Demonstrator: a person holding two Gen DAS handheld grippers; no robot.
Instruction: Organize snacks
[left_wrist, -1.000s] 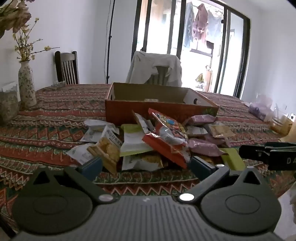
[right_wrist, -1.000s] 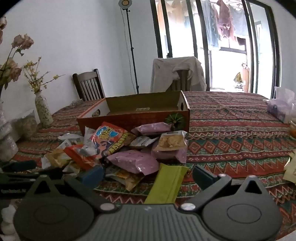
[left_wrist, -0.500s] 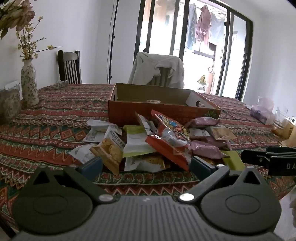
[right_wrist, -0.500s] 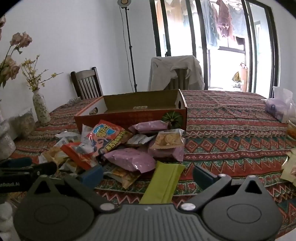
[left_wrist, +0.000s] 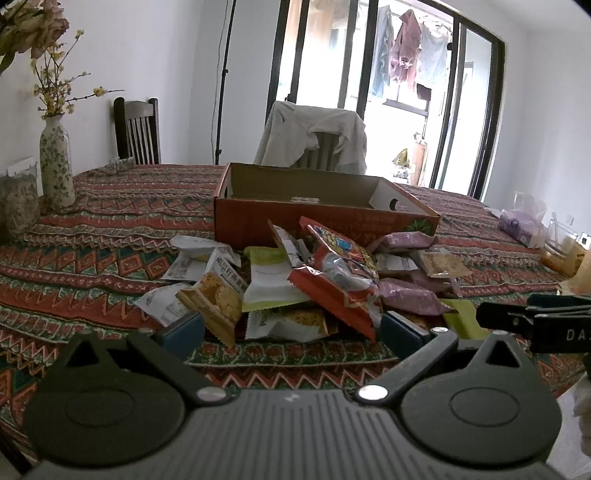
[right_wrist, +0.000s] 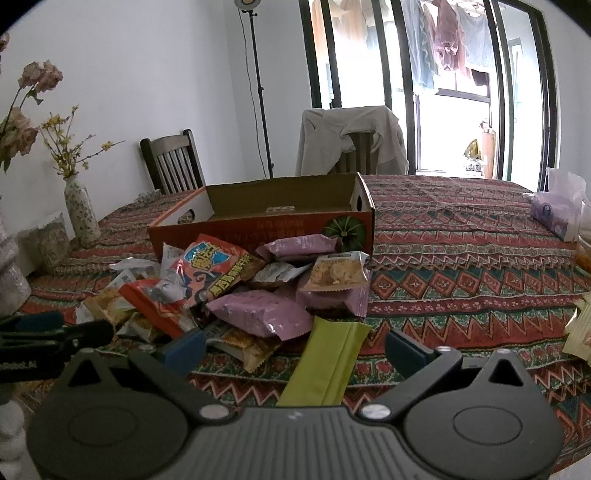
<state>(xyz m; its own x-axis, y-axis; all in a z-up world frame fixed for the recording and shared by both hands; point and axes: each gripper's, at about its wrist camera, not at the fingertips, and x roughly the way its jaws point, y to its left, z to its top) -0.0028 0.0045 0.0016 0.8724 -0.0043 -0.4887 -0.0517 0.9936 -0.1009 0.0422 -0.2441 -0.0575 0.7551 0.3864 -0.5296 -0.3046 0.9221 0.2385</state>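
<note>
Wide room here, white walls, and a bench (left_wrist: 110, 236) draped in a red, green and orange zigzag cloth. At the far side, a dark wooden chair (left_wrist: 137, 129) against the wall and a second chair with a pale garment (left_wrist: 314, 136) slung over its back. Behind that, tall black-framed glass doors (left_wrist: 436, 92) with laundry hanging outside in bright daylight. A slim light stand (right_wrist: 258, 92) rises by the wall. On the left edge of the bench, a floral vase (left_wrist: 56, 158) with yellow sprigs.

Middle of the bench: an open orange cardboard box (left_wrist: 325, 206), a green pumpkin picture (right_wrist: 344, 230) on its front corner and faint print beside it, too blurred to read. Heaped just in front of the box, the snack pile (left_wrist: 306, 280). On top, a red bag (right_wrist: 218, 273) with blue and yellow characters I can't make out, pink packets (right_wrist: 262, 312) next to it, a cracker pack (left_wrist: 218, 291) with printed characters, and a lime-green packet (right_wrist: 328, 362) nearest the right camera.

Left gripper (left_wrist: 291, 332) spread wide, nothing between its blue pads, hovering at the near edge of the pile. Right gripper (right_wrist: 295, 347) also spread wide and empty, the green packet lying between its fingers. Its side reads "DA", cut off by the frame.
</note>
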